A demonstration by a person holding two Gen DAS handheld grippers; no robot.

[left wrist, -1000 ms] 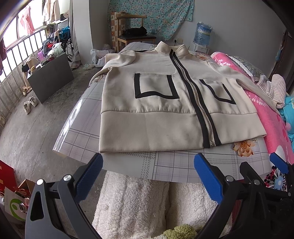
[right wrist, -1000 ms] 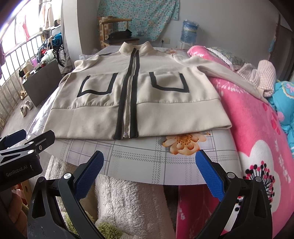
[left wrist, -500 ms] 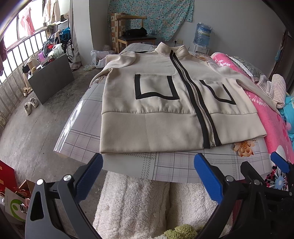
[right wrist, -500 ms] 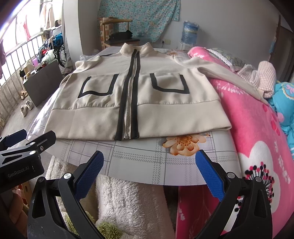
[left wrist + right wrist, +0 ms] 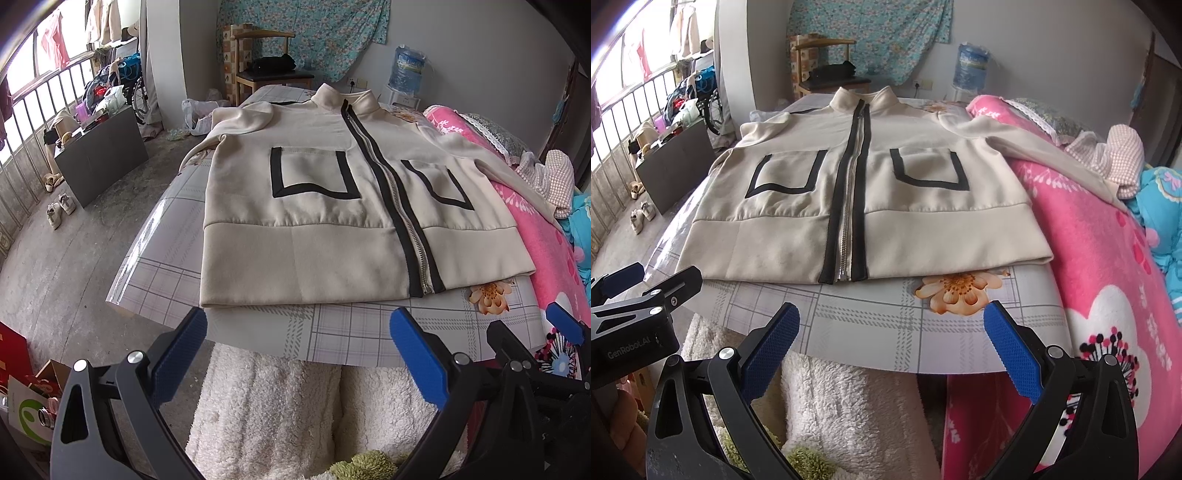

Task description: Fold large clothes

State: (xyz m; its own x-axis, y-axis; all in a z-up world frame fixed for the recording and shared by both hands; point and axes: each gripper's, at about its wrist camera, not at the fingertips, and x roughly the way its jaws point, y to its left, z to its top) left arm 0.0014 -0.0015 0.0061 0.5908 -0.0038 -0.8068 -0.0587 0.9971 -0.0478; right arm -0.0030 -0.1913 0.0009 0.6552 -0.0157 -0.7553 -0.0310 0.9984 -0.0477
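A cream zip-up jacket with black pocket outlines and a black-edged zipper lies flat, front up, on a table with a checked cover. It also shows in the right wrist view. Its right sleeve stretches out over a pink blanket. My left gripper is open and empty, in front of the hem near the table's front edge. My right gripper is open and empty, also short of the hem. The left gripper's body shows at the left in the right wrist view.
A pink flowered blanket lies to the right of the table. A white fluffy fabric is below the table's front edge. A grey box, shoes and clutter are on the floor at left. A chair and a water bottle stand behind.
Both grippers have shifted only slightly toward the jacket; both stay open. The jacket has not moved.
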